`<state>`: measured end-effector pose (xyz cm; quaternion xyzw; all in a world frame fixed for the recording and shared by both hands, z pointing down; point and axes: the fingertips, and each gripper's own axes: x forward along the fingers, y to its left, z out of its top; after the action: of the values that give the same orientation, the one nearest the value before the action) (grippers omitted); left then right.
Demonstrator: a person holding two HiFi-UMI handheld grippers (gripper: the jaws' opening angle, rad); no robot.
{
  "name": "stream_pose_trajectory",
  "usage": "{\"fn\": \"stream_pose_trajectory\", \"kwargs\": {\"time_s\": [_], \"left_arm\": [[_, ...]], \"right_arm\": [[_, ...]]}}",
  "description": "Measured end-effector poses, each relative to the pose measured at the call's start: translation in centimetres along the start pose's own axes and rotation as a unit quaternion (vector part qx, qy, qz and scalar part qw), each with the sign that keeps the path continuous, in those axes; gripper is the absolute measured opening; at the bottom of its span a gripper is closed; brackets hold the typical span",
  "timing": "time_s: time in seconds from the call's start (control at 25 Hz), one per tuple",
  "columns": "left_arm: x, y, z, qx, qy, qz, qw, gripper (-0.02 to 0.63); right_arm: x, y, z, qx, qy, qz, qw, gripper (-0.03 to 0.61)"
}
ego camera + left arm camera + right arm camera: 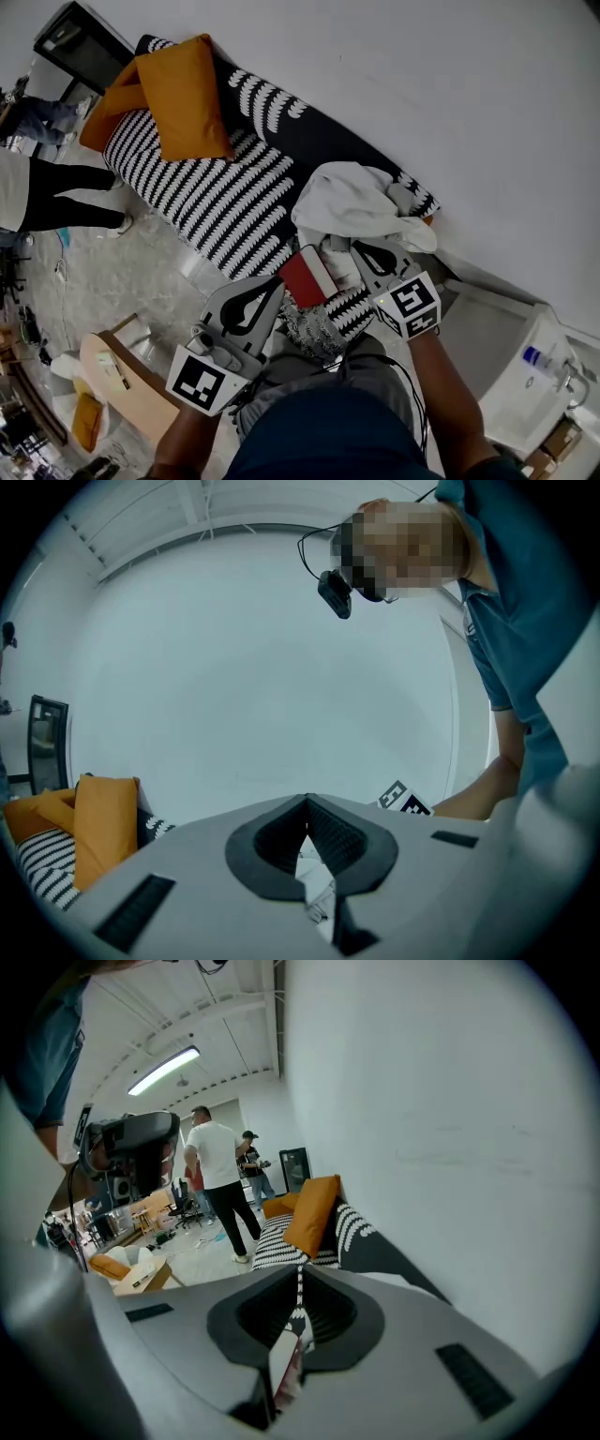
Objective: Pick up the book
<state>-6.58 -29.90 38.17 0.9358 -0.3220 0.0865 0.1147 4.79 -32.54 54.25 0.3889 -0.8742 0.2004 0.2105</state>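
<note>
Against a plain white wall (450,94), a black-and-white striped sofa (216,202) carries an orange cushion (183,98), a heap of white cloth (352,202) and, just below the cloth at its near end, the red book (307,277), lying between the two tools. Both the left gripper (278,281) and the right gripper (358,246) have their jaws pressed together on nothing. A clean pick would likely call for spreading one pair first, then biting the book's free edge squarely, clear of the cloth.

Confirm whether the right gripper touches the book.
Cannot tell. In the head view the right gripper sits beside the book, with no plain gap or contact; the right gripper view shows only a red-and-white sliver below its shut jaws.
</note>
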Motion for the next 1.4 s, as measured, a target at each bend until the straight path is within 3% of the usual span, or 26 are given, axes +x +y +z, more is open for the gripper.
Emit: {"fn": "stream_pose_trajectory", "kwargs": {"time_s": [0.24,0.6,1.12,1.4], "left_arm": [[0.9,1.4,-2.0,-0.021,0.015,0.009,0.9996,0.005],[0.5,3.4,-4.7,-0.042,0.040,0.029,0.9979,0.005],[-0.9,6.1,-7.4,-0.066,0.061,0.050,0.9947,0.005],[-1.8,7.0,-8.7,-0.078,0.067,0.056,0.9931,0.005]], "right_arm": [[5.1,-0.5,-6.0,0.047,0.059,0.033,0.997,0.024],[10.4,0.7,-14.1,0.098,0.144,0.080,0.981,0.115],[15.1,4.4,-23.4,0.167,0.271,0.142,0.937,0.281],[16.6,6.1,-24.2,0.225,0.282,0.176,0.916,0.318]]}}
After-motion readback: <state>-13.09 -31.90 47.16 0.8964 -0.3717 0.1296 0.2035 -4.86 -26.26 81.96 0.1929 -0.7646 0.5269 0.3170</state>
